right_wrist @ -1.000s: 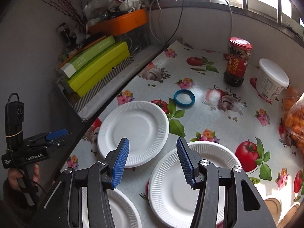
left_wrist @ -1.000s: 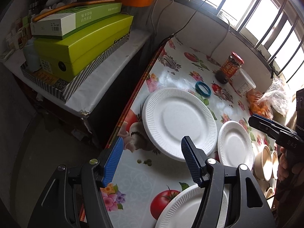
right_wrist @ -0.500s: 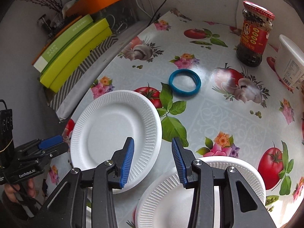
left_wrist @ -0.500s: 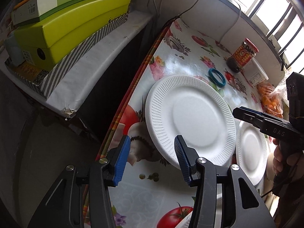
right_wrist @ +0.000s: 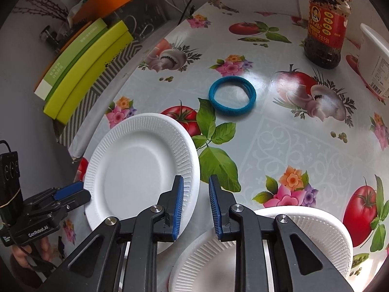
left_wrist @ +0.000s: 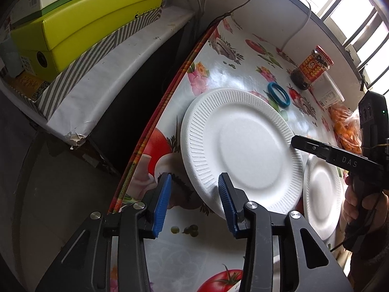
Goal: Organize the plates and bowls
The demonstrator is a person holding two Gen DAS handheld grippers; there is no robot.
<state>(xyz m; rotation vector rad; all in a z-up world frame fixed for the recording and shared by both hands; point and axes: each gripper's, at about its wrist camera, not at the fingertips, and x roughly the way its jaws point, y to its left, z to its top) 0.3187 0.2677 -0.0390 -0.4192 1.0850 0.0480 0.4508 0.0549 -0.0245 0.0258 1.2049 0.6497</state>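
Since a second ago you have brought both grippers down onto the same large plate (left_wrist: 243, 150), which lies near the left edge of the tabletop (right_wrist: 279, 146), and both sets of jaws have just been closing. Your left gripper (left_wrist: 194, 203) now straddles the plate's near rim, one blue pad over the rim and the other over the cloth beside it; the gap is clearly narrower than before, yet the pads do not visibly press the rim, so the jaws read as parted. Your right gripper (right_wrist: 193, 203) has narrowed to a slim gap at the plate's opposite rim, and whether it pinches the rim you cannot tell from here. The left view alone shows a smaller plate (left_wrist: 321, 194) past the large one and your right hand (left_wrist: 352, 206) on its handle. The right view alone shows a nearer plate (right_wrist: 279, 243) under that gripper, the blue hair tie (right_wrist: 232, 96) and the sauce jar (right_wrist: 325, 24) toward the far edge.
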